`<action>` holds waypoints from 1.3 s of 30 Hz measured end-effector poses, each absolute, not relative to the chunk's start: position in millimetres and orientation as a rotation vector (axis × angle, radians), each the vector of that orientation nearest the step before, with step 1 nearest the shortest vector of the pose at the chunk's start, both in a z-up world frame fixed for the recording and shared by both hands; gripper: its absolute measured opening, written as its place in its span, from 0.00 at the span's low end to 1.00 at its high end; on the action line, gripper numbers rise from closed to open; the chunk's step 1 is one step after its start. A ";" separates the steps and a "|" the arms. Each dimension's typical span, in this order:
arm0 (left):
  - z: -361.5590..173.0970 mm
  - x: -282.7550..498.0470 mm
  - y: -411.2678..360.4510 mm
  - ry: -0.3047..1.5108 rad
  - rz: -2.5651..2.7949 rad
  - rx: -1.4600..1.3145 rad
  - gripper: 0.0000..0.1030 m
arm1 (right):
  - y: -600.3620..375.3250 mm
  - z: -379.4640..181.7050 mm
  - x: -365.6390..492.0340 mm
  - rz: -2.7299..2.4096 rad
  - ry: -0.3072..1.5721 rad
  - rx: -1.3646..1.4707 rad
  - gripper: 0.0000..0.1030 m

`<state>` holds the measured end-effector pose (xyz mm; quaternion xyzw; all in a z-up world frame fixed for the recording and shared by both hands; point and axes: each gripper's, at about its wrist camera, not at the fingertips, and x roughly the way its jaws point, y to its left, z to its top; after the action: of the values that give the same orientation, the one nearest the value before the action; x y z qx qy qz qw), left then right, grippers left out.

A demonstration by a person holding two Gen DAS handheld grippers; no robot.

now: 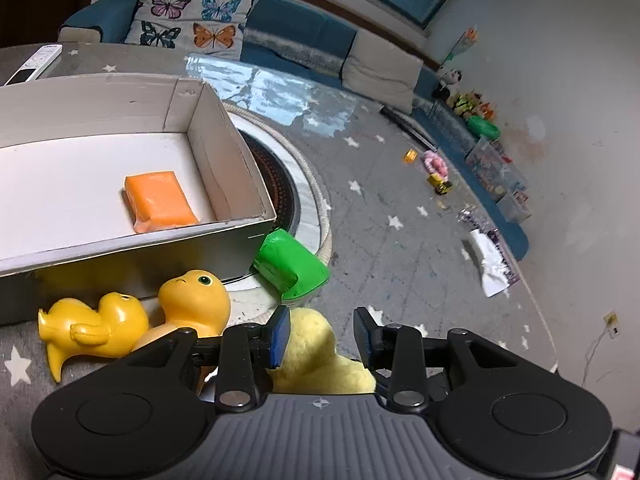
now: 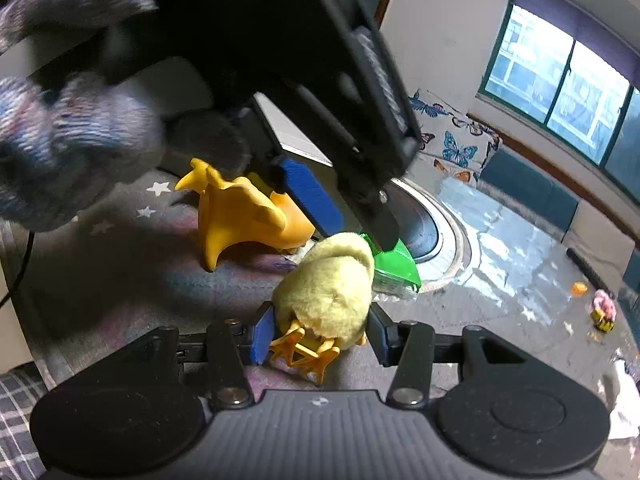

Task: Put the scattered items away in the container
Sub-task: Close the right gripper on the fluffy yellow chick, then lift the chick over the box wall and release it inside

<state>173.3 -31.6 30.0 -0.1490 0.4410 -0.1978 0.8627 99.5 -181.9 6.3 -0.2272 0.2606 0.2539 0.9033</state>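
A pale yellow plush chick (image 2: 328, 288) lies on the grey star-patterned cloth, orange feet toward the right wrist camera. My right gripper (image 2: 322, 334) is open, its fingers on either side of the chick's body. My left gripper (image 1: 322, 334) hangs open just above the chick (image 1: 316, 356); its blue pad (image 2: 312, 200) shows in the right wrist view. Two yellow rubber ducks (image 1: 96, 328) (image 1: 196, 300) lie against the white cardboard box (image 1: 224, 120), which holds an orange block (image 1: 160, 200). A green packet (image 1: 292, 264) rests at the box's near corner.
A gloved hand (image 2: 60, 140) holds the left gripper at upper left. Behind the box are a round recessed ring (image 1: 280, 184) and a white remote (image 1: 34, 62). A butterfly cushion (image 1: 192, 12) leans on the bench. Small toys (image 1: 436, 168) lie by the wall.
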 end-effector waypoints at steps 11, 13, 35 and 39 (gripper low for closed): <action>20.0 180.9 -33.7 0.974 -0.360 -0.309 0.37 | -180.3 3.0 100.5 0.519 0.539 -0.447 0.48; 19.8 180.3 -32.6 0.974 -0.361 -0.318 0.37 | -182.6 3.6 100.9 0.518 0.543 -0.430 0.48; 108.7 206.9 8.7 0.700 -0.276 -0.328 0.35 | -147.1 73.0 147.2 0.565 0.313 -0.468 0.47; 101.6 235.3 23.2 0.712 -0.252 -0.345 0.35 | -132.7 72.9 177.7 0.592 0.340 -0.459 0.47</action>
<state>235.3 23.2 101.6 -0.1677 0.3457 -0.1222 0.9151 177.7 -132.7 72.9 -0.2231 0.1654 0.2876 0.9166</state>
